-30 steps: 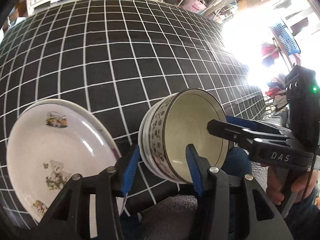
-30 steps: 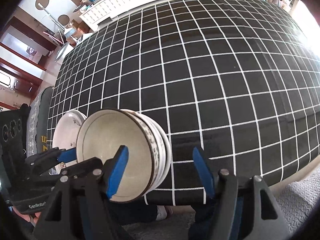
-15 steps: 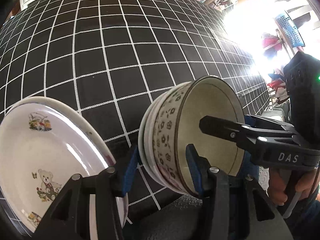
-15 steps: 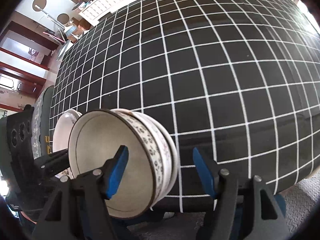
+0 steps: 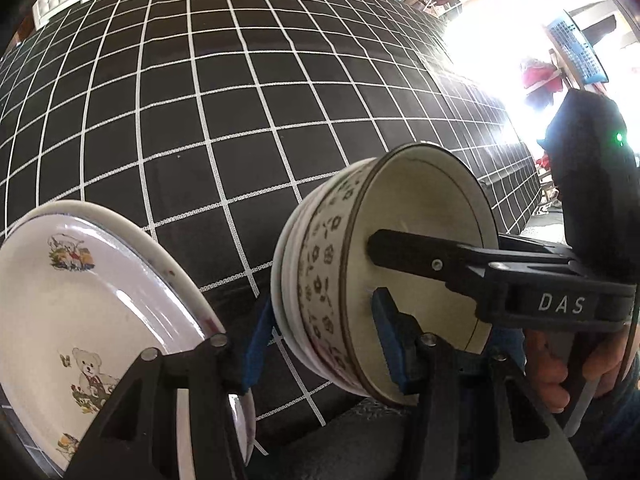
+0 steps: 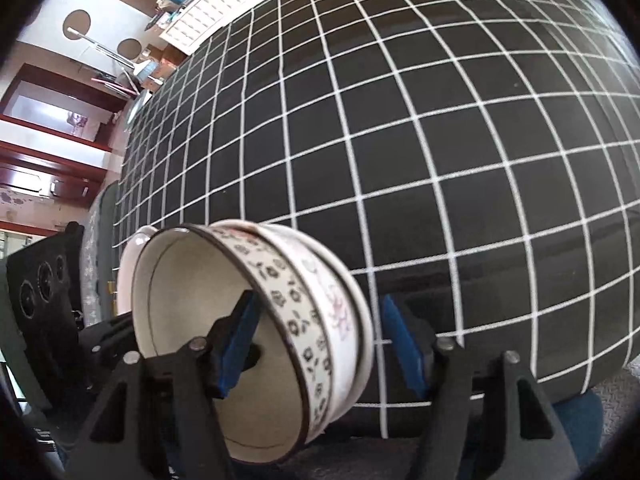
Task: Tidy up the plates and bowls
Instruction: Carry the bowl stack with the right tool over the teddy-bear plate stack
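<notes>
Porcelain bowls (image 5: 320,292), three nested and tipped sideways, sit clamped between both tools: left tool (image 5: 320,344), and right tool (image 6: 320,340), its jaws just closing; two plates (image 5: 72,304) lie left.

- Nested bowls (image 5: 320,300): stack of at least three, cream inside, dark rim; outer band of small dark flower motifs on the top bowl, a pinkish print on the one beneath. Tipped on edge, mouth sideways, over the near desk edge.
- Plates (image 5: 80,300): two white plates stacked, top one printed with teddy bear cartoons; tilted, beside the bowls.
</notes>
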